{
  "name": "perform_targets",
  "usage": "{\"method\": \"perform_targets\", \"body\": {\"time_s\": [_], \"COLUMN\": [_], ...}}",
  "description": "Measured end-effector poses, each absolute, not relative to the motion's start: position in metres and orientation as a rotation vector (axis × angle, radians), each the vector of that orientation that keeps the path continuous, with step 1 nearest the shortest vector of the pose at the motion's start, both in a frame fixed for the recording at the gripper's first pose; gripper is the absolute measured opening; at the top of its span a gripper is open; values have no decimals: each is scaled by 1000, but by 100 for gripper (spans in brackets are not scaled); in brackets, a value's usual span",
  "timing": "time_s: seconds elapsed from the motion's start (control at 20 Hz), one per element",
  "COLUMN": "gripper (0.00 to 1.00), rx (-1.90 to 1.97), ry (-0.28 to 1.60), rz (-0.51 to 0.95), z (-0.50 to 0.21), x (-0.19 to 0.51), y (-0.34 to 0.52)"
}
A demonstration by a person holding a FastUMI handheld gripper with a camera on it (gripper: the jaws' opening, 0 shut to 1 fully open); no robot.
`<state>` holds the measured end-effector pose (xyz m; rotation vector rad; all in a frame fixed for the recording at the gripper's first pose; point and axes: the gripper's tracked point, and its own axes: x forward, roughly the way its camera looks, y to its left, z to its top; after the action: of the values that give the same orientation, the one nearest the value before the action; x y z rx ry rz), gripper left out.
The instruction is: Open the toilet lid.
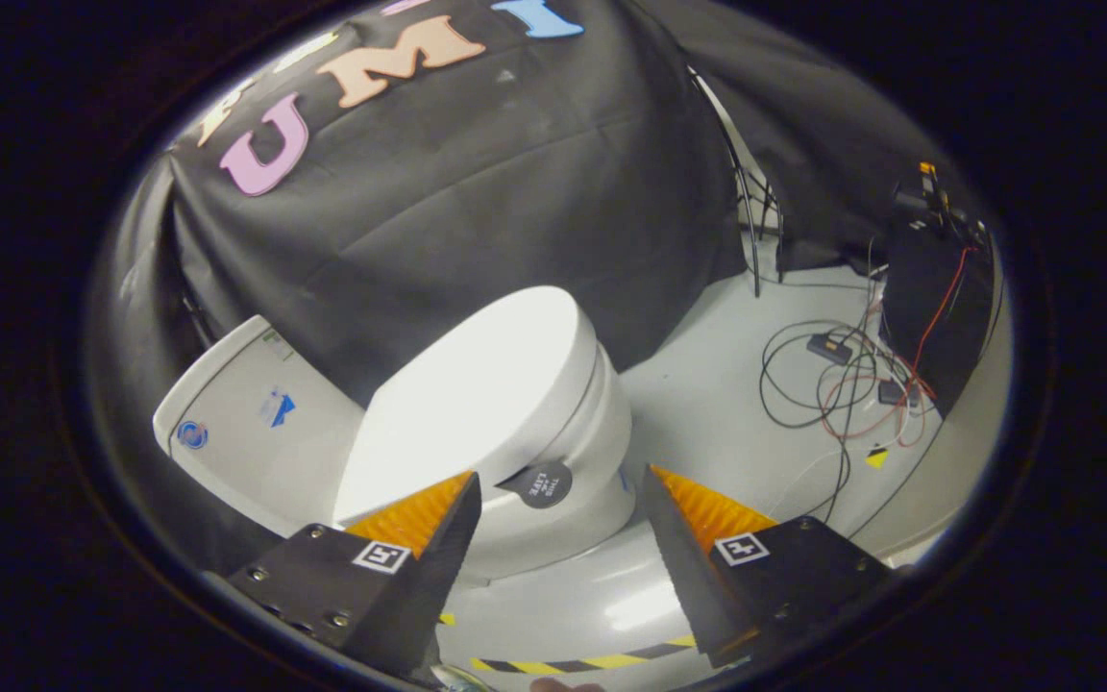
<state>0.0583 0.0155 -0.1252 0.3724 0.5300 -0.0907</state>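
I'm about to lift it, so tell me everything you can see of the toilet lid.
The toilet lid is a smooth, glossy white oval, plastic by its look, lying closed and flat on the seat over the white bowl. Its hinge end meets the tank; its rounded end points away toward the black cloth wall. A small dark round tag sticks out from under its side edge. The gripper is open, fingers apart, hovering just short of that edge, touching nothing.

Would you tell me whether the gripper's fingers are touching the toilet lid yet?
Apart. In the gripper view the open gripper hovers short of the closed toilet lid.
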Motion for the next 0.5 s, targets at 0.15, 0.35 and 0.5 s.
{"method": "perform_targets", "body": {"time_s": [0.15, 0.35, 0.5], "gripper": [99, 99, 97], "rx": [478, 668, 787], "ry": [595, 671, 703], "rz": [-106, -130, -154], "z": [-143, -159, -167], "x": [69, 76, 84], "y": [22, 26, 27]}}
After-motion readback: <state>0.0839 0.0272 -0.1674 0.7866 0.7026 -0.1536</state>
